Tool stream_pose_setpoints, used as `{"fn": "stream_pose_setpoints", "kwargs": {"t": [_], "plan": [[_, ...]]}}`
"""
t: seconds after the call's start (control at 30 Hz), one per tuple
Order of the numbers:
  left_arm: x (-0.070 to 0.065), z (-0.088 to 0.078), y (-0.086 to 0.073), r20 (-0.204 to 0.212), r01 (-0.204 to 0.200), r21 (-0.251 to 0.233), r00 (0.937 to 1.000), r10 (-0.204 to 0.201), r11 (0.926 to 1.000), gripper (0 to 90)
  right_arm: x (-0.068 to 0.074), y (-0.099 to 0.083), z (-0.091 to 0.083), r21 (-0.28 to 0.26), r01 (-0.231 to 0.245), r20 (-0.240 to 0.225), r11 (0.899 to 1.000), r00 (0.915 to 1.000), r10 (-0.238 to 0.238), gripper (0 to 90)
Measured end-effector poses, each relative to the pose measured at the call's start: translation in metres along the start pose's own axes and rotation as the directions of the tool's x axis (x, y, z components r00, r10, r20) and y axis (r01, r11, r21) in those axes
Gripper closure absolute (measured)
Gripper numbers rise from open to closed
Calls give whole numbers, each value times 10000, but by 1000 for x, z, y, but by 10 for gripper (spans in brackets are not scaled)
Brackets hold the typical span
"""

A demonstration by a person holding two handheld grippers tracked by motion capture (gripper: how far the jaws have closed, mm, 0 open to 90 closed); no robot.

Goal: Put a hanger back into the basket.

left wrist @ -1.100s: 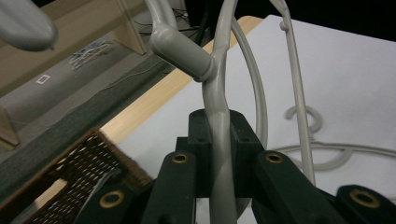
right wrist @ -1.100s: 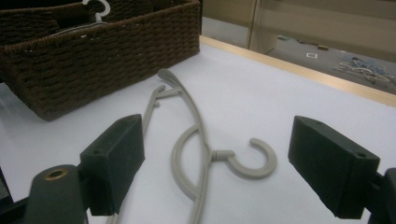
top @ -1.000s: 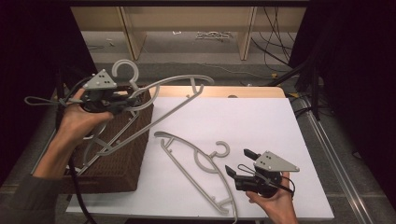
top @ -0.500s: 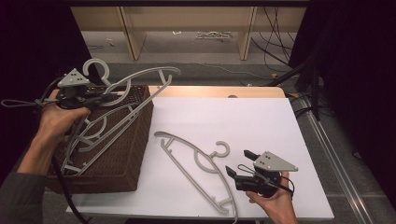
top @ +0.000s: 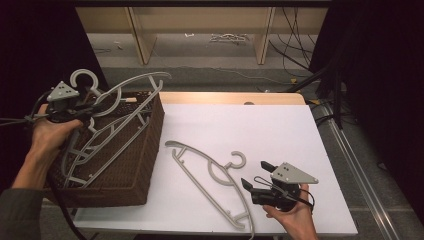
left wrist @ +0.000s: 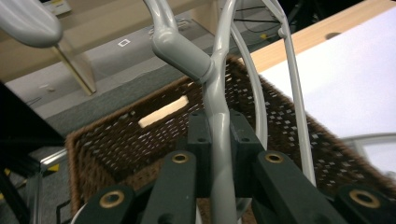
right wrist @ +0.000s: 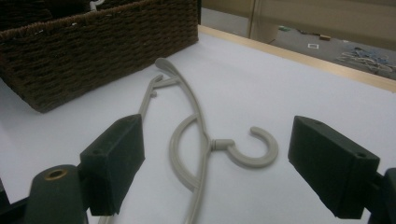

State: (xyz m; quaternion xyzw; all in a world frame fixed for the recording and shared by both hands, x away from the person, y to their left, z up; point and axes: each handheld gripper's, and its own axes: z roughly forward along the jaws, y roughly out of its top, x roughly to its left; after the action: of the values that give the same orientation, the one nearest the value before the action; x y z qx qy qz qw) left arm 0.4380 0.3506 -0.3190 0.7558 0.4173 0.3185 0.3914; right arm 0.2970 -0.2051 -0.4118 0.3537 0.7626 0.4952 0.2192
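My left gripper (top: pixel 89 109) is shut on the neck of a grey plastic hanger (top: pixel 131 85), just below its hook. That hanger hangs tilted over the brown wicker basket (top: pixel 145 165), with its lower end down inside. In the left gripper view the jaws pinch the hanger's neck (left wrist: pixel 217 135) above the basket (left wrist: pixel 116 140). A second grey hanger (top: pixel 210 170) lies flat on the white table top. My right gripper (top: pixel 255 175) rests open just right of its hook. In the right gripper view this hanger (right wrist: pixel 201 126) lies ahead of the open right gripper (right wrist: pixel 224 161), untouched.
The basket (right wrist: pixel 93 51) takes up the table's left end. The white table top (top: pixel 260 125) has a wooden strip along its far edge. Beyond it are a grey floor, wooden furniture legs and cables on the right.
My left hand has carried the held hanger leftward and down, from above the table's left part to over the basket. The right gripper and the hanger on the table have not moved.
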Motion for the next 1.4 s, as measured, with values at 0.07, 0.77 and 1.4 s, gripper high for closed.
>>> {"fn": "stream_pose_setpoints", "kwargs": {"t": [0.07, 0.77, 1.4], "plan": [[4, 1, -6, -76, 57, 57, 10000, -56, 10000, 819, -1, 0, 0, -41, 112, 61, 9999, 9999, -112, 195], [28, 4, -55, -429, 228, 529, 9989, -205, 9983, 819, -2, -2, 2, -10, 127, 47, 9999, 9999, -127, 199], [26, 22, -74, -218, -342, 1973, 9990, 393, 9797, 818, -2, -4, 4, 291, 9, -50, 9996, 10000, -7, 199]]}}
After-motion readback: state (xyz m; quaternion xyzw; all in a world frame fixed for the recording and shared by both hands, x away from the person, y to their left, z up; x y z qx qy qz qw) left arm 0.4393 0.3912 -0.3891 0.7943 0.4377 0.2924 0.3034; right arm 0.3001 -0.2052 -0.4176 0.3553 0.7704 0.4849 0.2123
